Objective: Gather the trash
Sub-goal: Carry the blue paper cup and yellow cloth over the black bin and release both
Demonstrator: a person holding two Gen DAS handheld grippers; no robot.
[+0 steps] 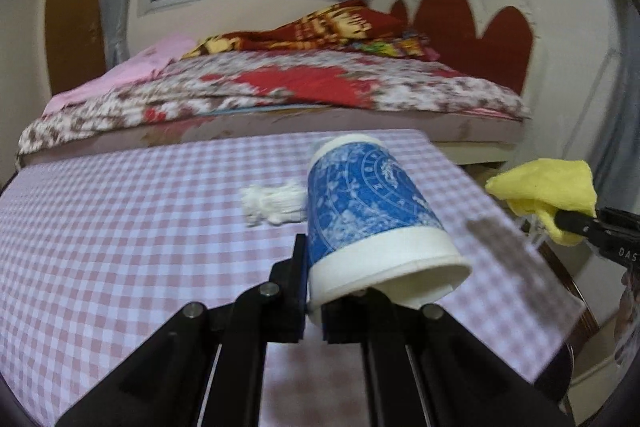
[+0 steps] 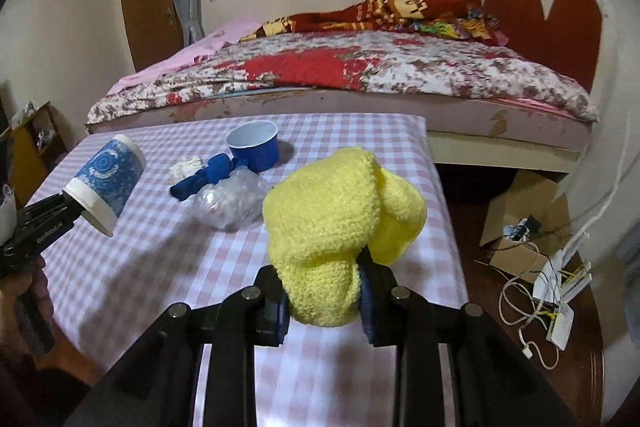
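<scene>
Left claw clamped on paper cup rim — light, crushable; right claw clamped on yellow knit wad — soft, grippy.

Right gripper body is showing white letters "DAS", cut off at frame edge. Left gripper is carrying small white print, too blurred to read.

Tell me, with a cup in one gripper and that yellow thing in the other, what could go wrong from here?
The left gripper pinches the paper cup only at its rim wall, so the tilted cup might crush or slip out. The right gripper is shut on a soft yellow knitted bundle that bulges out well beyond the jaws and could sag loose. It also looks like fabric, perhaps not trash at all.
</scene>
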